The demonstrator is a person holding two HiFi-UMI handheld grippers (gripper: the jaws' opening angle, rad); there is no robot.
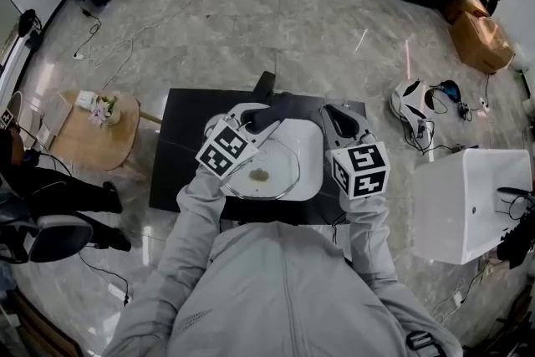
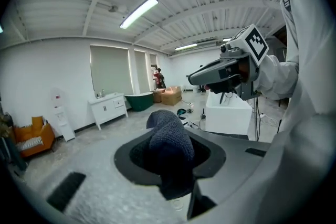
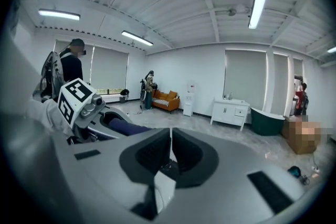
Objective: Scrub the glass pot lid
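Note:
The glass pot lid point(image 1: 266, 167) lies flat in a white basin point(image 1: 311, 148) on the black table, with a brown smear near its middle. My left gripper point(image 1: 251, 125) hovers over the basin's far left corner, shut on a dark knitted cloth point(image 1: 274, 110). The cloth point(image 2: 169, 141) bulges out between the jaws of the left gripper point(image 2: 169, 157). My right gripper point(image 1: 338, 123) is over the basin's right rim, beside the lid. In the right gripper view the right gripper point(image 3: 170, 152) has its jaws pressed nearly together, with only a pale sliver showing in the gap.
The black table point(image 1: 180, 150) stands on a grey marble floor. A small round wooden table point(image 1: 92, 134) is at the left, and a white box-like unit point(image 1: 468, 196) at the right. Another person's leg and shoe point(image 1: 100, 196) are at the left.

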